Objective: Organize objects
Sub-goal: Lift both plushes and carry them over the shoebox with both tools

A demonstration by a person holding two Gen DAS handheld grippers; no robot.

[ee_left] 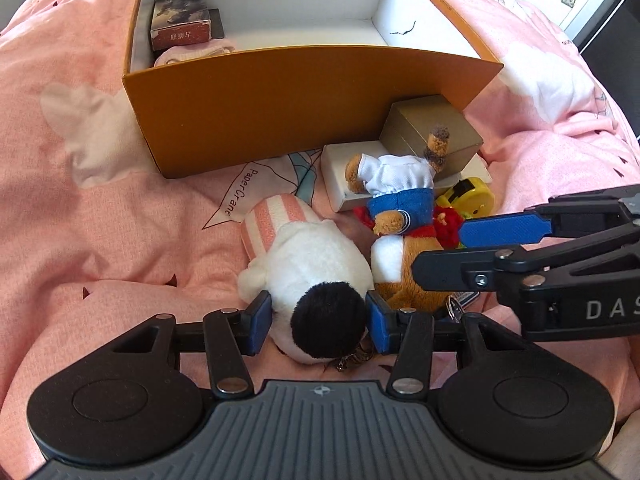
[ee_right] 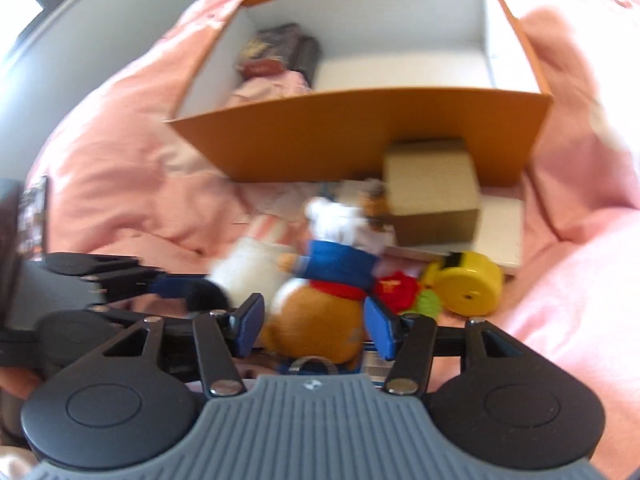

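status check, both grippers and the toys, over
Left gripper shut on white plush. Right gripper astride brown bear, grip unclear. Orange box ahead, nothing in the way.

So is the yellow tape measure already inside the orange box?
No, the tape measure lies on the bed outside the box.

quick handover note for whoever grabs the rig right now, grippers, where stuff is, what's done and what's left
Left gripper: jaws around the white plush, pads at its sides.
Right gripper: jaws around the brown bear; grip unclear.
Done: small printed box and pink cloth sit in the orange box.
Left: both plushes, gold box, white flat box and yellow tape measure lie on the pink bedding in front.
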